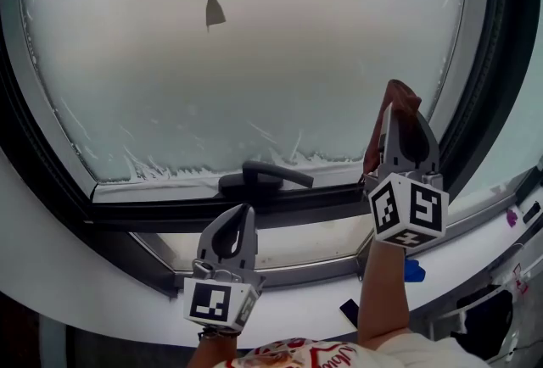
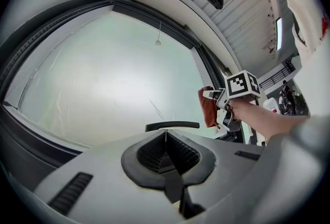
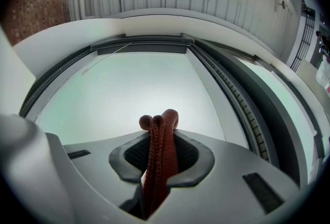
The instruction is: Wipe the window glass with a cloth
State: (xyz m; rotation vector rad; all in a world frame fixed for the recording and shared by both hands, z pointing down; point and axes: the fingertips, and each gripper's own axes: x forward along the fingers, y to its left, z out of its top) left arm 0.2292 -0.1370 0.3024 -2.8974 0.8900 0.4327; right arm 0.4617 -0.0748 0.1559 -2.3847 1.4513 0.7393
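A frosted window pane (image 1: 246,52) fills the view, with streaks along its lower edge. My right gripper (image 1: 399,108) is shut on a folded reddish-brown cloth (image 1: 399,99), held up near the pane's lower right corner. The cloth (image 3: 160,150) sticks out between the jaws toward the glass (image 3: 129,94). My left gripper (image 1: 233,226) hangs lower, just below the black window handle (image 1: 263,177), shut with nothing in it. From the left gripper view the handle (image 2: 172,125) lies straight ahead and the cloth (image 2: 208,107) shows at the right.
A dark window frame (image 1: 51,180) curves around the pane above a white sill (image 1: 102,307). A pull cord with a small weight (image 1: 214,12) hangs before the glass. Small items, one blue (image 1: 413,271), lie on the sill at the right.
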